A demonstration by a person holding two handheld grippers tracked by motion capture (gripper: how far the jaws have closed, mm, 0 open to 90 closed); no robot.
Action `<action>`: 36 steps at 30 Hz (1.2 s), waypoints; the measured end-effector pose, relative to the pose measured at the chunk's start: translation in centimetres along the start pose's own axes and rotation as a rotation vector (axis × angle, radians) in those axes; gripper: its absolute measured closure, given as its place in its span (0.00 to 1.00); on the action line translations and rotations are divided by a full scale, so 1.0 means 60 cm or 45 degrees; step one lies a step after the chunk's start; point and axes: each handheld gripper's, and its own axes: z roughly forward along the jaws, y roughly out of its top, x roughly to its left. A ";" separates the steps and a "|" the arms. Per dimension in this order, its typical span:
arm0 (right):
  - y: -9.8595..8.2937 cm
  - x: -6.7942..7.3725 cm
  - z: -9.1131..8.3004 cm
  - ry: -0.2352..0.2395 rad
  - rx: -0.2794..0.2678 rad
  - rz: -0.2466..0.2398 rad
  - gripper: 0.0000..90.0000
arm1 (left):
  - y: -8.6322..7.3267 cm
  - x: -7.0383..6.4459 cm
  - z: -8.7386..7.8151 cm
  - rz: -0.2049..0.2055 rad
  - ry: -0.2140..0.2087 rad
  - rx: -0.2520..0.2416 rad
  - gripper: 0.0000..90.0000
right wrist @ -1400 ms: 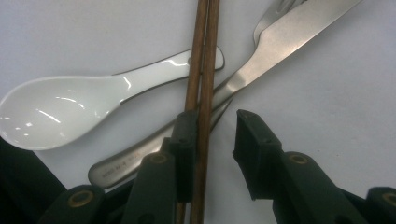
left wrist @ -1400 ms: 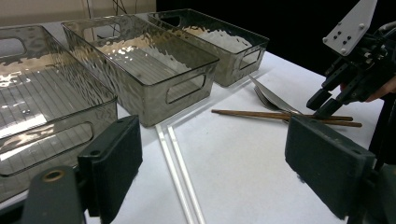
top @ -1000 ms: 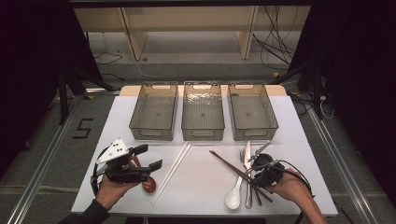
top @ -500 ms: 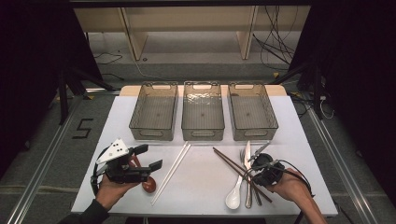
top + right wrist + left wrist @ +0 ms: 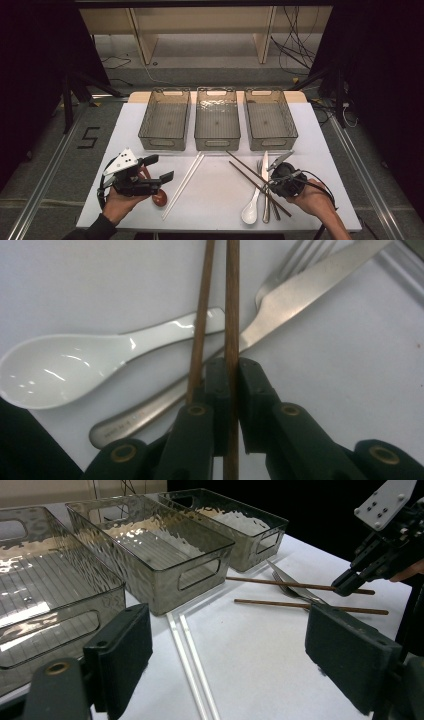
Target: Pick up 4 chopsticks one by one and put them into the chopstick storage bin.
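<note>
in the right gripper view, the right gripper (image 5: 230, 390) is seen clamped on one thin brown chopstick (image 5: 231, 300), lower centre; the high view hides this. the left gripper (image 5: 225, 665) is held wide open.

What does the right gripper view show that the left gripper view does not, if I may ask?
The right gripper view adds the glossy white ceramic spoon. The left gripper view adds the three clear grey plastic bins, the pair of white chopsticks and the open left gripper. Both share the two brown wooden chopsticks, the steel knife, the steel fork and the right gripper, which is shut on one of the brown chopsticks.
</note>
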 end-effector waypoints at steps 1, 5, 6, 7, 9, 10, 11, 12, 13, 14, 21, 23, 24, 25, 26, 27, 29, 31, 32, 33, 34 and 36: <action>0.000 0.001 -0.002 0.006 -0.015 0.000 0.94 | 0.000 0.000 0.000 -0.001 -0.001 0.001 0.20; 0.003 0.004 -0.013 0.012 -0.083 0.003 0.94 | 0.000 -0.001 0.001 0.001 -0.002 0.007 0.20; 0.004 0.004 -0.016 0.018 -0.104 0.002 0.94 | 0.000 -0.001 0.001 0.000 -0.004 0.008 0.20; 0.005 0.005 -0.019 0.026 -0.129 0.008 0.94 | 0.001 -0.001 0.002 0.000 -0.005 0.008 0.20; 0.007 0.006 -0.024 0.033 -0.168 0.011 0.94 | 0.001 -0.002 0.003 -0.003 -0.006 0.006 0.20; 0.009 0.007 -0.027 0.035 -0.192 0.013 0.94 | 0.002 -0.003 0.005 -0.014 -0.008 -0.002 0.20; 0.011 0.007 -0.029 0.037 -0.218 0.012 0.94 | 0.004 -0.002 0.006 -0.018 -0.011 0.000 0.20; 0.013 0.009 -0.032 0.042 -0.242 0.014 0.94 | 0.005 -0.003 0.007 -0.049 -0.021 -0.007 0.20; 0.017 0.010 -0.034 0.046 -0.263 0.017 0.94 | 0.007 -0.003 0.009 -0.089 -0.042 -0.017 0.20; 0.020 0.013 -0.036 0.044 -0.285 0.023 0.94 | 0.009 -0.004 0.012 -0.104 -0.056 -0.019 0.20; 0.037 0.029 -0.042 0.057 -0.394 0.031 0.94 | 0.022 -0.018 0.034 -0.133 -0.065 -0.015 0.20; 0.043 0.033 -0.042 0.069 -0.417 0.034 0.94 | 0.026 -0.021 0.044 -0.145 -0.079 -0.005 0.20; 0.046 0.035 -0.042 0.070 -0.428 0.034 0.94 | 0.029 -0.022 0.049 -0.157 -0.093 0.001 0.20; 0.049 0.037 -0.042 0.073 -0.438 0.031 0.94 | 0.031 -0.024 0.054 -0.167 -0.103 0.001 0.20; 0.051 0.039 -0.041 0.074 -0.445 0.029 0.94 | 0.033 -0.025 0.060 -0.177 -0.117 0.003 0.20; 0.054 0.042 -0.041 0.076 -0.454 0.028 0.94 | 0.034 -0.026 0.065 -0.185 -0.127 0.008 0.20; 0.059 0.047 -0.039 0.088 -0.468 0.024 0.94 | 0.036 -0.028 0.073 -0.185 -0.134 0.017 0.20; 0.064 0.052 -0.038 0.096 -0.482 0.022 0.94 | 0.037 -0.027 0.080 -0.203 -0.140 0.019 0.20; 0.067 0.055 -0.037 0.102 -0.490 0.019 0.94 | 0.038 -0.026 0.083 -0.216 -0.144 0.021 0.20; 0.070 0.058 -0.036 0.103 -0.493 0.010 0.94 | 0.039 -0.025 0.087 -0.228 -0.147 0.018 0.20; 0.073 0.061 -0.035 0.105 -0.496 0.007 0.94 | 0.041 -0.025 0.090 -0.237 -0.150 0.022 0.20; 0.078 0.067 -0.033 0.110 -0.501 -0.003 0.94 | 0.043 -0.026 0.098 -0.257 -0.157 0.030 0.20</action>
